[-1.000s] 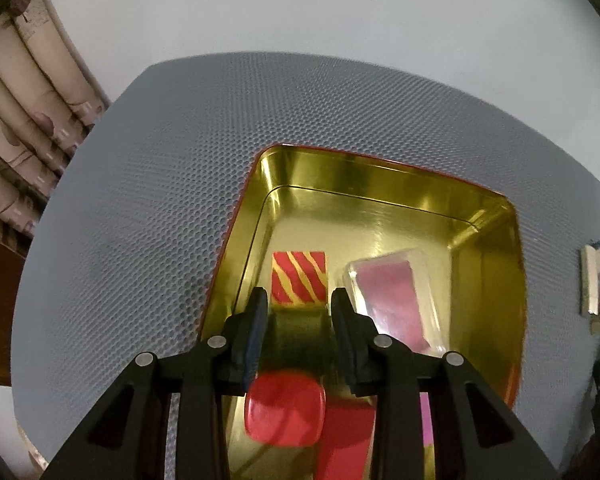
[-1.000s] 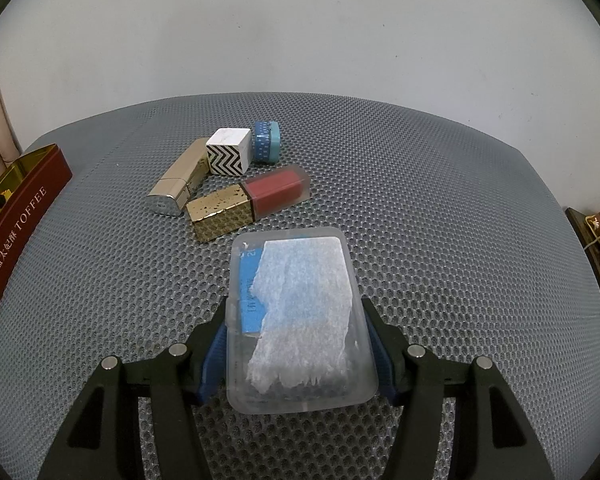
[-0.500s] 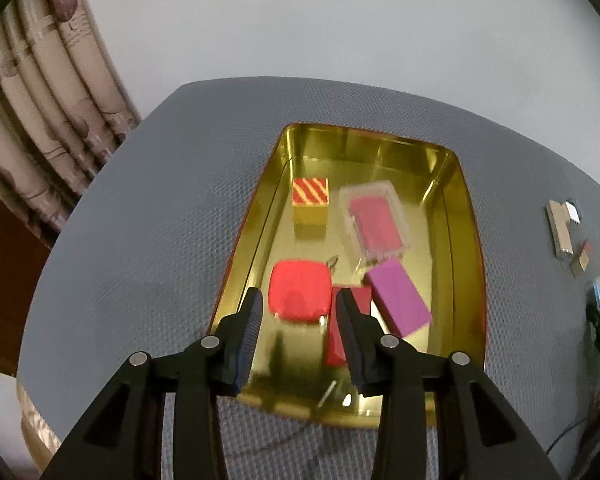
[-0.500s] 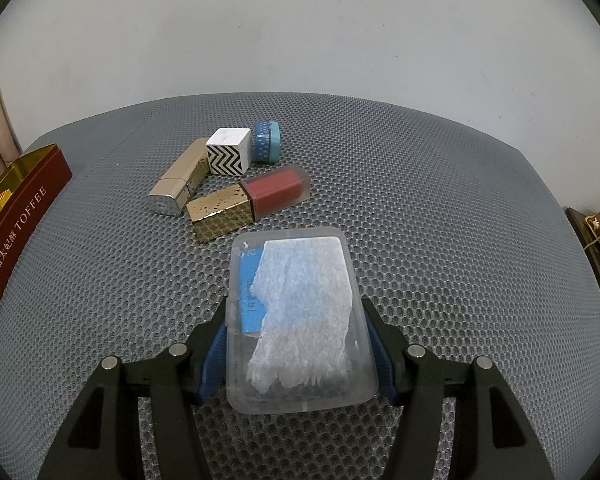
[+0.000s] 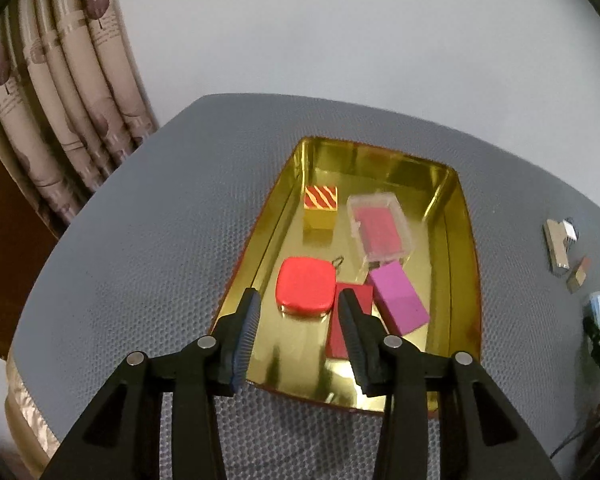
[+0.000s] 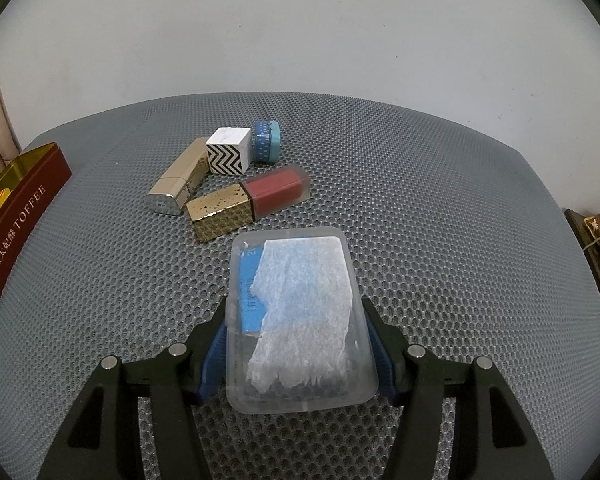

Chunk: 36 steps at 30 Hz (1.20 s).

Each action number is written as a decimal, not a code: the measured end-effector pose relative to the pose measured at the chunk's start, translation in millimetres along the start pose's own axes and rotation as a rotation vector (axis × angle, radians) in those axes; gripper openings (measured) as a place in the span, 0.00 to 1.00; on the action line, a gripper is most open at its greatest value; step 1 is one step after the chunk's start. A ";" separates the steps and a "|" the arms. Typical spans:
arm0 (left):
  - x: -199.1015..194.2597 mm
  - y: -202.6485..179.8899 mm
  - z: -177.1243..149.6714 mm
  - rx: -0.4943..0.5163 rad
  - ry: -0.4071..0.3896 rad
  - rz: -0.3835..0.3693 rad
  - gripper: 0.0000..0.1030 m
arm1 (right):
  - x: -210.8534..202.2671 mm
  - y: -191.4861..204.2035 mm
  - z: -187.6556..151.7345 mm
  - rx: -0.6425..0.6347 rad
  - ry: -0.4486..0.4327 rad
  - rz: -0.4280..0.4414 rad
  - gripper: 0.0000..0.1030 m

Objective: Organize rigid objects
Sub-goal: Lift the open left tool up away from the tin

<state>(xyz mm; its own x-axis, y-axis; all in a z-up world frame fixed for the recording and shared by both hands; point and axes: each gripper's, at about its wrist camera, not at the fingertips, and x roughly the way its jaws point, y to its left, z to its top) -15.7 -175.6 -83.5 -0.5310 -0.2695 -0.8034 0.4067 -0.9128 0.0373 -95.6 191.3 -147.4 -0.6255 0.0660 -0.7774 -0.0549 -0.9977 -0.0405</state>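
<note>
A gold tin (image 5: 466,216) with red outer walls holds a red rounded case (image 5: 305,291), a striped red-gold cube (image 5: 321,205), a clear case with a pink insert (image 5: 380,227), a purple block (image 5: 400,299) and a dark red block (image 5: 346,322). My left gripper (image 5: 298,306) hangs above the tin's near end, its jaws opening with nothing between them. My right gripper (image 6: 296,316) is shut on a clear plastic case (image 6: 300,320) with blue and white contents, just above the grey mesh mat (image 6: 440,200).
On the mat beyond the clear case lie a gold-and-red lipstick (image 6: 250,205), a champagne lipstick (image 6: 180,184), a black-and-white zigzag cube (image 6: 228,156) and a blue dotted tin (image 6: 267,141). The tin's red wall (image 6: 16,240) sits at the left. A curtain (image 5: 52,100) hangs left.
My left gripper has pulled back and up out of the tin and its jaws have widened. The red rounded case now lies in the tin, free of the jaws. The right gripper still holds the clear case.
</note>
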 end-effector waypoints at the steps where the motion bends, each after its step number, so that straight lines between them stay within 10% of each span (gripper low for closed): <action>1: -0.5 0.3 1.4 -0.003 -0.004 -0.006 0.40 | 0.0 0.2 0.0 0.001 0.000 0.001 0.60; 36: 7.0 5.7 14.7 -0.038 -0.035 0.025 0.51 | -2.0 -3.4 0.6 0.018 0.003 -0.006 0.59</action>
<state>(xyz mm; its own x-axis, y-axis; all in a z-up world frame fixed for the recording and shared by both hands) -28.0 -187.2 -80.1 -0.5454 -0.3033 -0.7814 0.4482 -0.8933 0.0340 -94.7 194.6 -145.3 -0.6231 0.0717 -0.7788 -0.0727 -0.9968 -0.0335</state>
